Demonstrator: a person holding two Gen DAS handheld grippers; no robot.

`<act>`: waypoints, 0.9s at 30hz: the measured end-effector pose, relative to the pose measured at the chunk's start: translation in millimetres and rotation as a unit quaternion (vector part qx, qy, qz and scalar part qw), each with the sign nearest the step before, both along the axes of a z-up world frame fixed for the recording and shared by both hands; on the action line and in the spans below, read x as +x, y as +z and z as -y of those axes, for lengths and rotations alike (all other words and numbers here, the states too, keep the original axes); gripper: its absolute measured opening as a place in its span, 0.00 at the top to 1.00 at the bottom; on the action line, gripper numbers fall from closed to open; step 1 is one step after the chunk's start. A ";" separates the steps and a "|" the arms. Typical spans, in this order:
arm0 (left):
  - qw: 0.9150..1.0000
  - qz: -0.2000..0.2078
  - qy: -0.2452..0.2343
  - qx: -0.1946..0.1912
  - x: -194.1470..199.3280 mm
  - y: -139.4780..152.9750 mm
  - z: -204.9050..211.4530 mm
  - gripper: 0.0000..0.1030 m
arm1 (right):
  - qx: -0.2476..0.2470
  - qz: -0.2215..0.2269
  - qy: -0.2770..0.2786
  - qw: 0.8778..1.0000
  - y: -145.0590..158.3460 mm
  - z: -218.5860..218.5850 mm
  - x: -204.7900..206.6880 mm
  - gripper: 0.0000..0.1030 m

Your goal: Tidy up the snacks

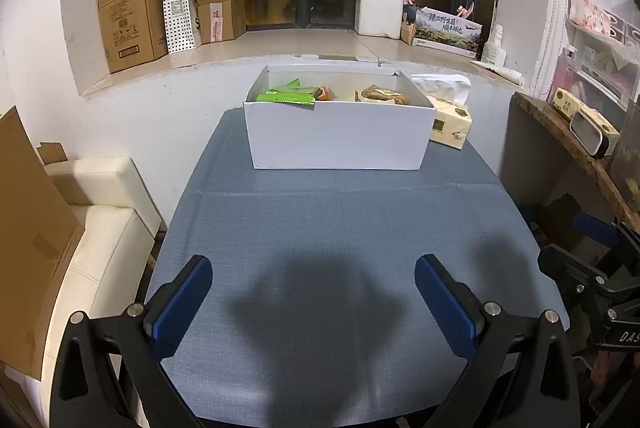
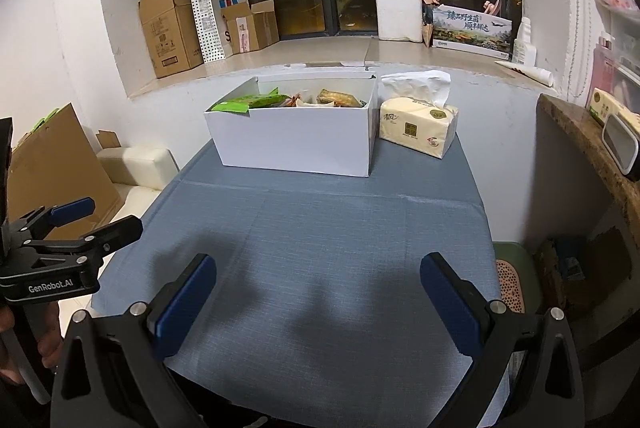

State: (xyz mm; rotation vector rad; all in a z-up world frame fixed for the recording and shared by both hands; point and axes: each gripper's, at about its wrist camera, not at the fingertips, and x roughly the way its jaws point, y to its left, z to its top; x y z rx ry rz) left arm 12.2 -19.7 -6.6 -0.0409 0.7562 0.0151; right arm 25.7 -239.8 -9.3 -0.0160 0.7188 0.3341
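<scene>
One white cardboard box [image 1: 338, 132] is seen at the far end of the blue tablecloth [image 1: 340, 228], with green snack packets [image 1: 286, 94] and brown-wrapped snacks [image 1: 382, 95] inside. One tissue pack [image 2: 418, 126] lies just beside it. Both the left gripper [image 1: 314, 298] and the right gripper [image 2: 318, 298] are held wide open and empty. Only the right wrist view shows a hand [image 2: 48, 332].

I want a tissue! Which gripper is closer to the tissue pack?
Right, probably. The right gripper sits nearly in line with the tissue pack; the left gripper is further over to the left.
</scene>
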 end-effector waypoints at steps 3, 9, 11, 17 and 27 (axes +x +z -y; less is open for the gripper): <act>1.000 0.000 0.001 0.000 0.0 0.0 -0.1 0.00 | 0.001 0.001 0.001 1.000 0.7 0.5 -0.2 0.00; 1.000 -0.001 0.002 -0.001 0.5 -0.2 -1.0 0.00 | 0.000 0.001 0.003 1.000 0.6 -0.4 -0.1 0.00; 1.000 -0.001 0.002 0.000 0.6 -0.2 -1.3 0.00 | 0.001 0.001 0.005 1.000 0.5 -0.1 -0.1 0.00; 1.000 -0.001 0.004 0.002 0.8 -1.0 -1.9 0.00 | 0.001 0.001 0.006 1.000 0.6 0.1 0.4 0.00; 1.000 -0.003 0.005 0.002 1.5 -1.9 -0.5 0.00 | 0.001 0.001 0.008 1.000 -0.1 -0.5 0.5 0.00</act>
